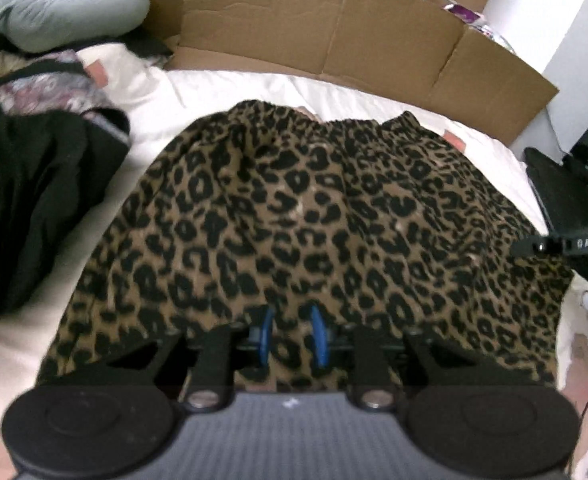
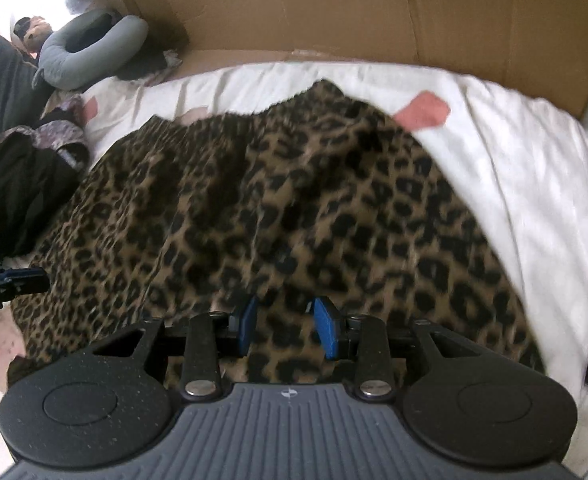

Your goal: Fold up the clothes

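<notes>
Home bedroom, I'm working over a bed: white sheet [image 1: 222, 84] with pink patches, grey neck pillow [image 1: 66, 12] by the head end, piles of dark clothes [image 1: 26, 200] on my left, flattened cardboard [image 2: 373, 16] propped behind the mattress.

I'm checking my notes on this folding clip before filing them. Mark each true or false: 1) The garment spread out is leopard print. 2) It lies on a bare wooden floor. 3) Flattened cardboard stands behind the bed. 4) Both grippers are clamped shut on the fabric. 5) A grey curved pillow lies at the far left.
1) True: the leopard-print garment is spread out.
2) False: it lies on a white sheet.
3) True: cardboard stands behind.
4) False: the left gripper and the right gripper both show a gap between the blue pads, above the fabric.
5) True: the grey pillow is there.
</notes>
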Tool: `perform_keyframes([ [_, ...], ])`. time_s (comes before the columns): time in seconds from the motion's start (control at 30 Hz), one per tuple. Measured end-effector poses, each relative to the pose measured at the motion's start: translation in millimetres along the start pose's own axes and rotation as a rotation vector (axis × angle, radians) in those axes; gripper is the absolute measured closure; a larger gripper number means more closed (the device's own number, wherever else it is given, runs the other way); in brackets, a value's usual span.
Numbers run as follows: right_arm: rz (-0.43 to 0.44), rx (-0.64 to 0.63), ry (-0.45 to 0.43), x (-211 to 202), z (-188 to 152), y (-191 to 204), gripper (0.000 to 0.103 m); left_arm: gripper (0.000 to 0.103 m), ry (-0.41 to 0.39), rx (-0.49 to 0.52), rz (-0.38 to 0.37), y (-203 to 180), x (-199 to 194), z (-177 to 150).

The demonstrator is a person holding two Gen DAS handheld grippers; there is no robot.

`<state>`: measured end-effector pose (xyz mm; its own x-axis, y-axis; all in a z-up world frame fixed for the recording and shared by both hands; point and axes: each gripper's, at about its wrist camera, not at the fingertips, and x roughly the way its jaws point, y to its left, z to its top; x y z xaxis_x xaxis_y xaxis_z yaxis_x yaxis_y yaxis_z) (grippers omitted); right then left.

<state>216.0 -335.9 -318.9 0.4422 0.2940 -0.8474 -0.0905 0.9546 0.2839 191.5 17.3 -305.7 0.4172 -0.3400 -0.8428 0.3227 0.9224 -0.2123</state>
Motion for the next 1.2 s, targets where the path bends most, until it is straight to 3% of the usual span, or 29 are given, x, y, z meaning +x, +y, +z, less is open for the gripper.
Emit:
perform_keyframes([
  [0.27,0.020,0.044,0.044,-27.9,-46.5,10.9,0.064,0.073,0.011,-0.042,-0.040,-9.1,-39.7,-39.0],
  [0.33,0.034,0.046,0.048,-35.7,-55.4,13.6,0.064,0.064,0.015,-0.058,-0.059,-8.5,-46.7,-47.2],
  [0.37,0.042,0.046,0.048,-39.9,-59.6,15.0,0.064,0.059,0.018,-0.070,-0.078,-7.7,-48.8,-52.1],
  [0.53,0.074,0.034,0.069,-60.1,-79.7,27.7,0.064,0.058,0.065,-0.117,-0.185,-9.0,-46.4,-72.2],
  [0.77,0.234,-0.011,0.177,-59.4,-104.0,44.8,0.060,0.058,0.126,-0.056,-0.240,-29.2,-31.1,-86.6],
  [0.9,0.306,-0.016,0.196,-52.1,-110.6,58.8,0.056,0.062,0.155,-0.029,-0.263,-40.8,-21.8,-91.2],
  [1.0,0.356,-0.028,0.207,-42.1,-115.9,71.4,0.056,0.079,0.168,-0.028,-0.284,-44.4,-16.1,-94.8],
  [1.07,0.389,-0.011,0.210,-32.5,-117.9,75.4,0.056,0.099,0.184,-0.031,-0.294,-47.2,-12.2,-96.1],
  [1.13,0.396,-0.013,0.220,-22.8,-120.7,78.4,0.059,0.099,0.179,-0.026,-0.325,-51.1,-14.4,-95.9],
  [1.2,0.406,-0.015,0.230,-16.4,-121.6,81.0,0.085,0.099,0.166,-0.019,-0.368,-55.0,-19.9,-95.4],
])
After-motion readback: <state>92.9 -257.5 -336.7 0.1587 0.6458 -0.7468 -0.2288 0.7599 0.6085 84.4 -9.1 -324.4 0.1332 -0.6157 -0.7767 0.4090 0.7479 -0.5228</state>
